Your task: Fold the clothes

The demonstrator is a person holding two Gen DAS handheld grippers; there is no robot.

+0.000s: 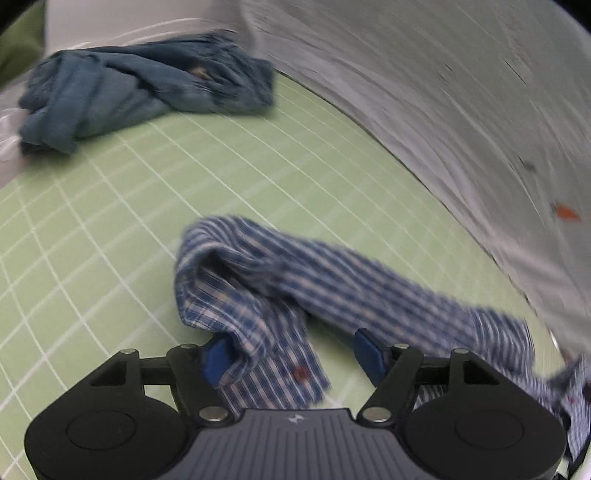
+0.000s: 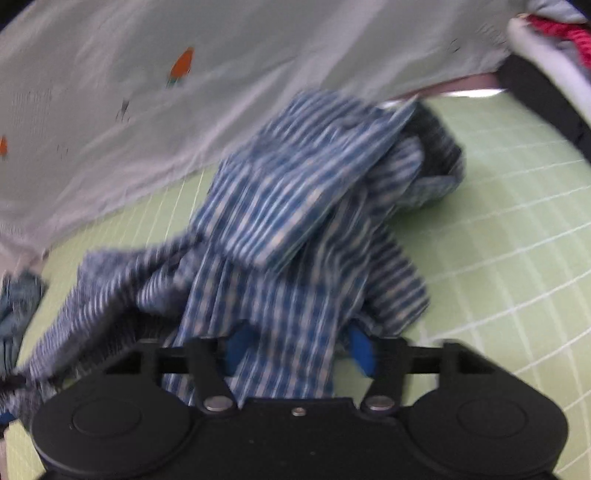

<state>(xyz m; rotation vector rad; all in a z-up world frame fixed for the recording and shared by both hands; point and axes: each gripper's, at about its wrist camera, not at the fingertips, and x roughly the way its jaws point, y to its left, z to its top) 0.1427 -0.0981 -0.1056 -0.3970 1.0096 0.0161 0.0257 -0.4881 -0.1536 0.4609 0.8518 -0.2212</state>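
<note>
Left wrist view: showed the checked shirt [image 1: 295,280] crumpled on the green gridded mat [image 1: 110,221] covering the tabletop, one sleeve-like strip trailing off to the right. Had the left hand-held gripper [image 1: 293,350] released, jaws wide, a fold of shirt hanging against one blue pad [image 1: 218,360] and clear of the other. Judged as letting go of, or reaching for, an edge to spread the shirt flat before any fold.

Right wrist view: caught the same shirt [image 2: 288,206] heaped higher, a thick band of it running down between the jaws of the right hand-held gripper [image 2: 298,347]. Filled the gap between the pads; clenched on it or merely around it, could not tell through the blur. Probably held there to lift and shake the shirt out.

Further out, found a crumpled teal garment [image 1: 140,92] well apart at the mat's far side, likely waiting its turn, and a pale grey cloth with orange marks [image 1: 443,92] along the back edge.

Glimpsed what may have been a pale-rimmed basket [image 2: 535,40] in the far corner, something red [image 2: 561,29] inside; too blurred to name.
</note>
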